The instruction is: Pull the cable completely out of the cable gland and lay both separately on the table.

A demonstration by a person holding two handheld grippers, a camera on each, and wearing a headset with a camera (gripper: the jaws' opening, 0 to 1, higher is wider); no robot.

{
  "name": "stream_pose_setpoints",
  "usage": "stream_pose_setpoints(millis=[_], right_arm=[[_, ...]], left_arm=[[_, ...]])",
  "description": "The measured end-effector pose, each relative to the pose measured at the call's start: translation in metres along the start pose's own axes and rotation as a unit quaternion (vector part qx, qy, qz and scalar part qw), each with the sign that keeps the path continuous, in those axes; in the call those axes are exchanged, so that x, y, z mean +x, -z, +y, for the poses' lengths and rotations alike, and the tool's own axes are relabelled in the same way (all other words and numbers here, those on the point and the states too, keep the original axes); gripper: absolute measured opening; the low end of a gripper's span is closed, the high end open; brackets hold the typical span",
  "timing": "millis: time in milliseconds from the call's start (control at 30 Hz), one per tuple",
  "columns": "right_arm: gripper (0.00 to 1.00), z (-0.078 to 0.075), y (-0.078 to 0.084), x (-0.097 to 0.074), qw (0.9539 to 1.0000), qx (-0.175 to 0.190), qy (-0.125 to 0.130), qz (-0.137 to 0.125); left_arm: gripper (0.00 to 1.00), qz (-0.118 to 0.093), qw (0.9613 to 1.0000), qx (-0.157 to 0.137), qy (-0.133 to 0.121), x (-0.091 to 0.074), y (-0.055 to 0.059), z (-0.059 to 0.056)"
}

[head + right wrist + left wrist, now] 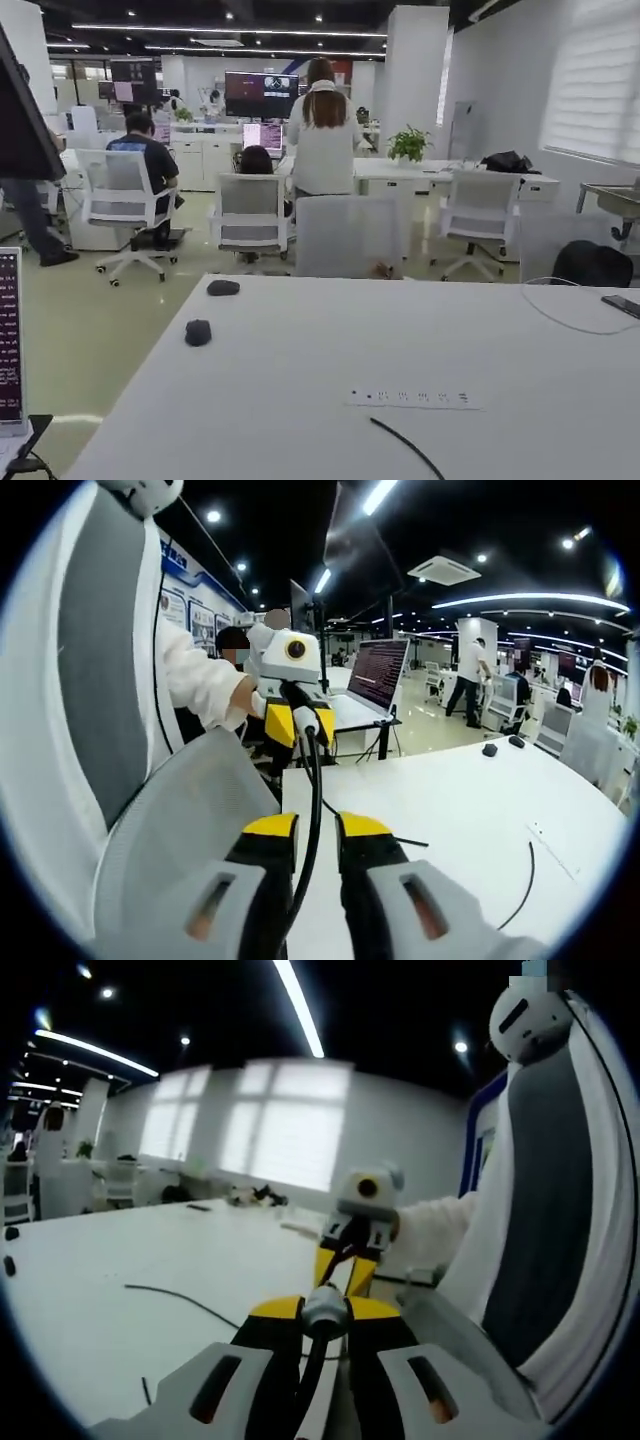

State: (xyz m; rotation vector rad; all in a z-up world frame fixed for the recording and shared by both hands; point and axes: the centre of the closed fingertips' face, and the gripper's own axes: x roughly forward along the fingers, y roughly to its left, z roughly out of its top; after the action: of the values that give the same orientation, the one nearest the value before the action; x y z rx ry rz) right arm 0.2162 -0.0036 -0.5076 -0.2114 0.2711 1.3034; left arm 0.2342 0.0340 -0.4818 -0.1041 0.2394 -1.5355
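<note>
With the desk (470,810) near, the pulling step is judged to be in hand. The left tongs (325,1314) are clamped on the cable gland (325,1306). The right tongs (317,830) appear closed on the cable (314,770), which is stretched between them in the air. A steady pull apart is called for next.

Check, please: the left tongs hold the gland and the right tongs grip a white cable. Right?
No: the cable is black, not white, as the right gripper view shows. The left tongs do hold the gland, and the right tongs grip the cable.
</note>
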Motion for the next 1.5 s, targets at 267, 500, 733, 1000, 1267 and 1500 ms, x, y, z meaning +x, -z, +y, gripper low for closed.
stream_pose_setpoints(millis=[267, 500, 733, 1000, 1267, 1500], right_arm=[[0.03, -0.005, 0.004, 0.0, 0.9999, -0.004, -0.009, 0.009], [0.03, -0.003, 0.007, 0.001, 1.0, -0.004, -0.005, 0.004], [0.03, -0.013, 0.016, -0.009, 0.9999, 0.009, 0.013, 0.003], [0.03, -0.022, 0.02, -0.019, 0.9994, 0.014, 0.031, 0.003], [0.03, -0.026, 0.021, -0.026, 0.9979, 0.033, 0.052, -0.017], [0.03, -0.031, 0.021, -0.031, 0.9972, 0.041, 0.06, -0.016]], left_arm=[[0.17, -0.002, 1.0, -0.001, 0.005, 0.007, -0.001, 0.0], [0.17, -0.003, 0.9999, -0.009, 0.005, 0.006, 0.003, -0.001], [0.17, -0.009, 0.9998, -0.016, 0.0, 0.004, 0.003, 0.007], [0.17, -0.019, 0.9994, -0.029, -0.003, 0.0, 0.001, 0.01], [0.17, -0.04, 0.9981, -0.044, -0.017, -0.012, -0.002, 0.018], [0.17, -0.044, 0.9978, -0.044, -0.024, -0.016, -0.004, 0.021]])
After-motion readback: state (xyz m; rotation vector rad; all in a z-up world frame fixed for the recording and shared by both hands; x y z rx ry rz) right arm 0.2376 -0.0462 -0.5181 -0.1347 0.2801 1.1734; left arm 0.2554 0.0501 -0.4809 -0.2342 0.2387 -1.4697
